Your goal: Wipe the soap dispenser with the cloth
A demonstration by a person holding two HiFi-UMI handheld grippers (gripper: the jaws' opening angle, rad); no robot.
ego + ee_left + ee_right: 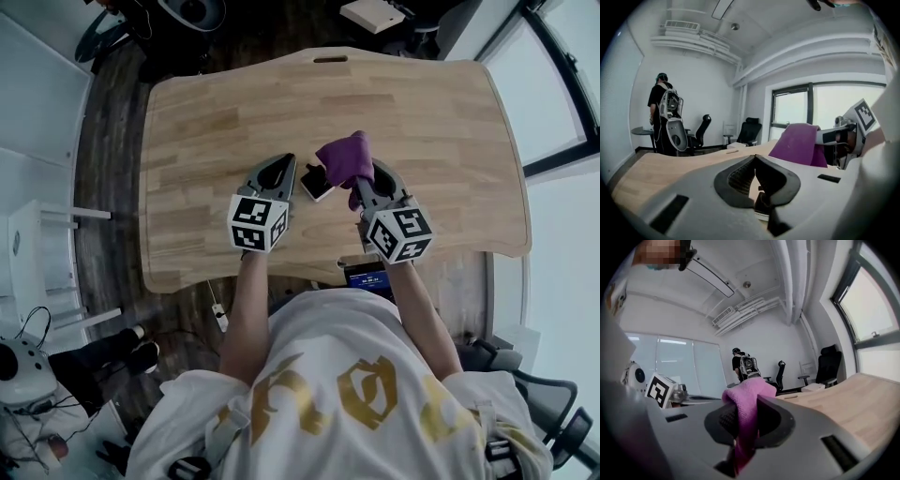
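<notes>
Head view: sitting above the person, looking steeply down on the table [422, 122]; the left gripper [289, 160] and right gripper [367, 171] showing close underneath.
Left gripper view: riding low on its gripper, facing almost level over the tabletop toward the windows.
Right gripper view: riding likewise, facing almost level across the room.
Shared: both gripper views catching the standing person [663, 112] and office chairs [749, 131], each glimpsing the other gripper; all three taking in the cloth [345, 157].

Both forearms reach forward over the near edge of the table [441, 112]. The left gripper [287, 165] is held above the table's middle, its jaws pressed together. Just beside it, the right gripper [364, 180] pinches a cloth [345, 157] between its jaws.
</notes>
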